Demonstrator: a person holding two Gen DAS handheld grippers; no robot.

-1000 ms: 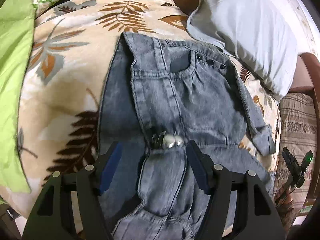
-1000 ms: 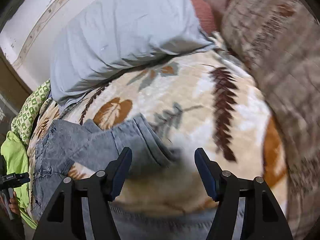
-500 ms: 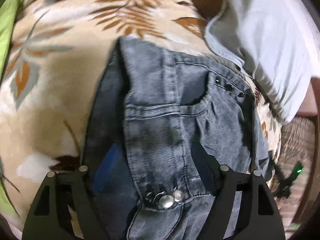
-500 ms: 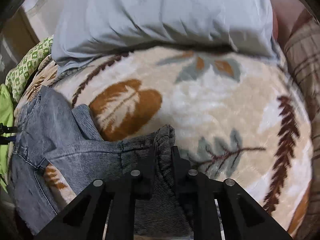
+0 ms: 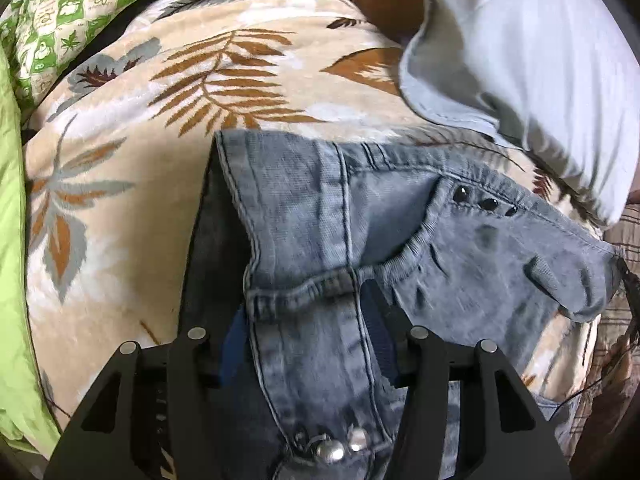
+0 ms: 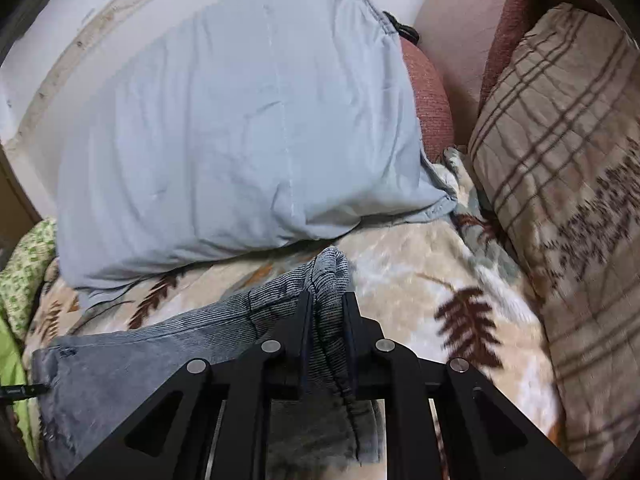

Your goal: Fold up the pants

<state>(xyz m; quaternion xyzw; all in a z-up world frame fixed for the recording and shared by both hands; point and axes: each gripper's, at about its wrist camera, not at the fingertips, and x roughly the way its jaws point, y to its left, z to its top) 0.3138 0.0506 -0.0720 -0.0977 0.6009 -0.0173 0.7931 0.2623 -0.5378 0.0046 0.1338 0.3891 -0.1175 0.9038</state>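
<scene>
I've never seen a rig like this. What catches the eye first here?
Grey jeans lie across a leaf-print blanket. The right gripper pinches a bunched fold of them just below a pale blue pillow. The left gripper is closing around the waistband.

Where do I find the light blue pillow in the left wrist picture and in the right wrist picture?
Left wrist view: the light blue pillow fills the upper right corner, beyond the jeans.
Right wrist view: the pillow fills the upper left and centre, beyond the pinched denim.
Shared landmark: the leaf-print blanket, which lies under the pillow in both views.
</scene>
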